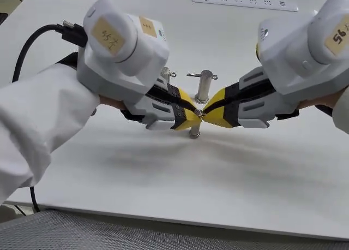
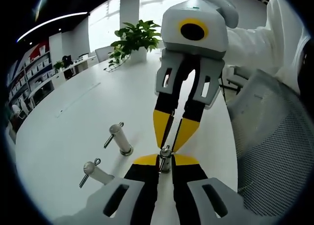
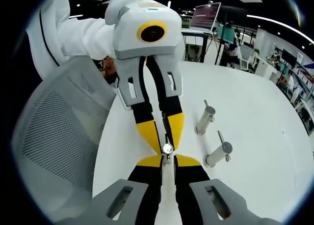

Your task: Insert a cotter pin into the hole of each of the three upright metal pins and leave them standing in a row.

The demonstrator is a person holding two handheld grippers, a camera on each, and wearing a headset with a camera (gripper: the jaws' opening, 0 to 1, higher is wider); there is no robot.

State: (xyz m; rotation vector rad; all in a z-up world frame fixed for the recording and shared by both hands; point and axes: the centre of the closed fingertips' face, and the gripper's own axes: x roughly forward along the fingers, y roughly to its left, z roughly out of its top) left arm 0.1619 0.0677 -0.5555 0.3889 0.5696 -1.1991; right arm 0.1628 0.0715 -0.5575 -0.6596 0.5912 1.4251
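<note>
- left gripper (image 1: pixel 194 113) comes in from the left and right gripper (image 1: pixel 205 113) from the right; their yellow tips meet nose to nose over the near pin (image 1: pixel 194 132)
- near pin stands upright on the white table (image 1: pixel 163 173), nearest the person, its top between the two sets of tips
- left gripper: jaws clenched around the near pin's top, seen in the left gripper view (image 2: pixel 165 155)
- right gripper: jaws pinched close together at the same pin top; what they grip is too small to tell
- second pin (image 1: pixel 204 86) stands upright just beyond the near pin, with a cotter pin (image 1: pixel 196 75) through its top
- third pin (image 1: pixel 165 73) is farther left, partly hidden behind the left gripper, with a wire loop (image 1: pixel 172 73) at its top
- power strip (image 1: pixel 245 0) lies at the far edge of the table, well apart from the pins
- mesh chair back (image 1: pixel 82 231) is at the near edge
</note>
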